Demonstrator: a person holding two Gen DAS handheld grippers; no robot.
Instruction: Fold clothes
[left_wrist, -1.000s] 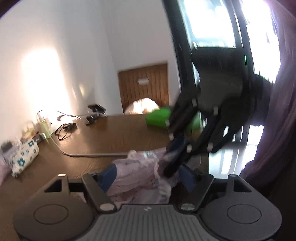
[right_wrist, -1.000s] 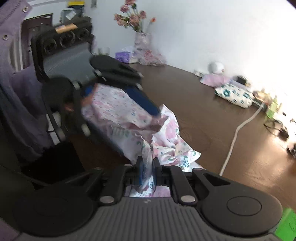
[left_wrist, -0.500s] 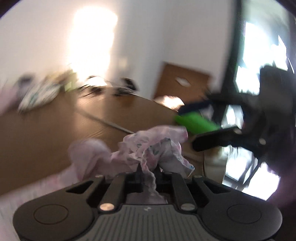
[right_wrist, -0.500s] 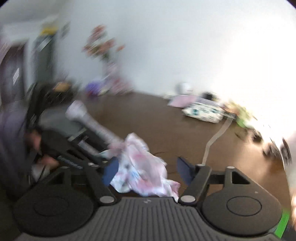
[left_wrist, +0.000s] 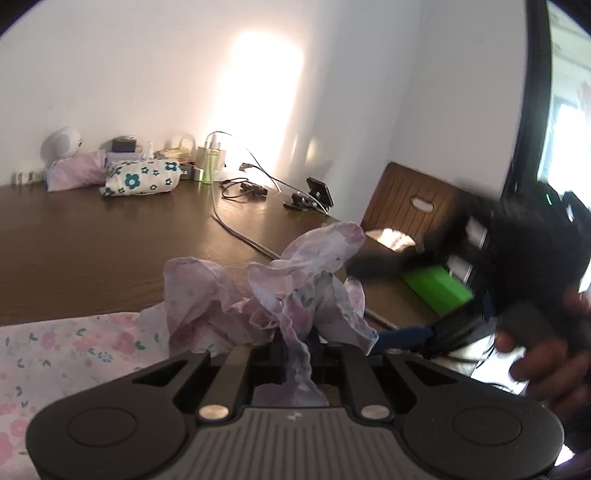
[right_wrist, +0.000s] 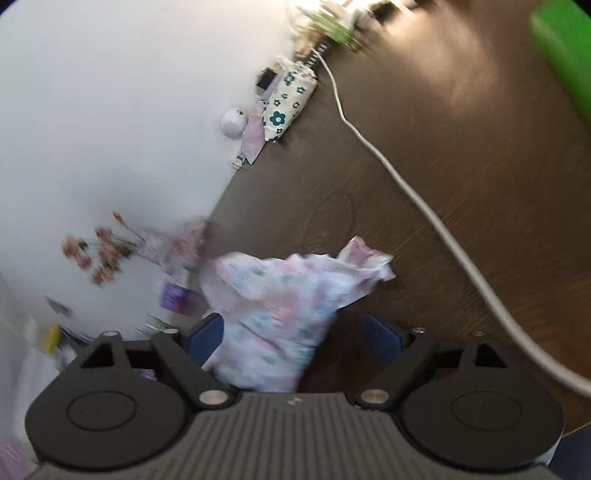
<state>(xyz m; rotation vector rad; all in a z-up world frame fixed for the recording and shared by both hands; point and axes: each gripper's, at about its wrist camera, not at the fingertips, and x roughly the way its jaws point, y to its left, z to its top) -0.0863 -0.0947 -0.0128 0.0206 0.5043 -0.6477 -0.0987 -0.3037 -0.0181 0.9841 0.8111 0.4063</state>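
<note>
A thin floral garment (left_wrist: 295, 280), white and pink with small flowers, is bunched up over a dark wooden table (left_wrist: 92, 251). My left gripper (left_wrist: 295, 347) is shut on a fold of it, and the rest trails to the lower left. In the right wrist view the same garment (right_wrist: 280, 314) stands in a bunch between the blue pads (right_wrist: 205, 334) of my right gripper (right_wrist: 295, 336), which is open and not clamping it. The right gripper also shows blurred at the right of the left wrist view (left_wrist: 517, 266), held by a hand.
A white cable (right_wrist: 406, 177) runs across the table. A flowered pouch (left_wrist: 142, 181), chargers and a phone stand (left_wrist: 314, 195) sit along the wall. A green block (left_wrist: 436, 291) lies near the table's edge, by a wooden chair (left_wrist: 413, 203). A flower vase (right_wrist: 155, 247) stands by the wall.
My left gripper has shut on the garment and lifted it. My right gripper has let go and opened, and its view has swung round and tilted.
</note>
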